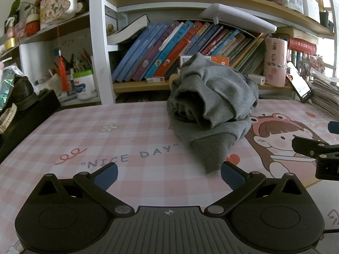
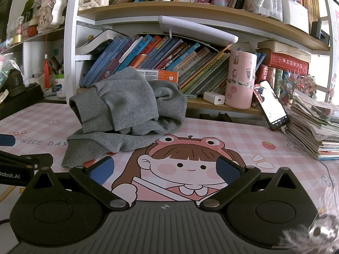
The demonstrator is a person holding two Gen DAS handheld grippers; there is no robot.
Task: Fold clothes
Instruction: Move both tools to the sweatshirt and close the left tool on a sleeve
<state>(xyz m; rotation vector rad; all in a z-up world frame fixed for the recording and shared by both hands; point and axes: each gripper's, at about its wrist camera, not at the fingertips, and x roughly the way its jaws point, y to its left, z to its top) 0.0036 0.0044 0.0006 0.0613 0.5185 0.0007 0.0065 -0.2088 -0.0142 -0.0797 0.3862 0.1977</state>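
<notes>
Both pairs of fingers spread wide, holding nothing.
Left gripper [image 1: 169, 174] low over the tabletop [image 1: 127, 131], just short of the ribbed cuff of the grey sweatshirt [image 1: 211, 103]; right gripper [image 2: 164, 169] right of that crumpled heap, near it, not touching.

Bare mat [image 1: 131, 131] is lying open near and left; the sweater heap [image 1: 211, 97] is blocking the far middle, paper stack [image 2: 311, 127] crowding the right.

Grey sweatshirt [image 1: 211, 103] crumpled on desk mat [image 1: 127, 131]
</notes>
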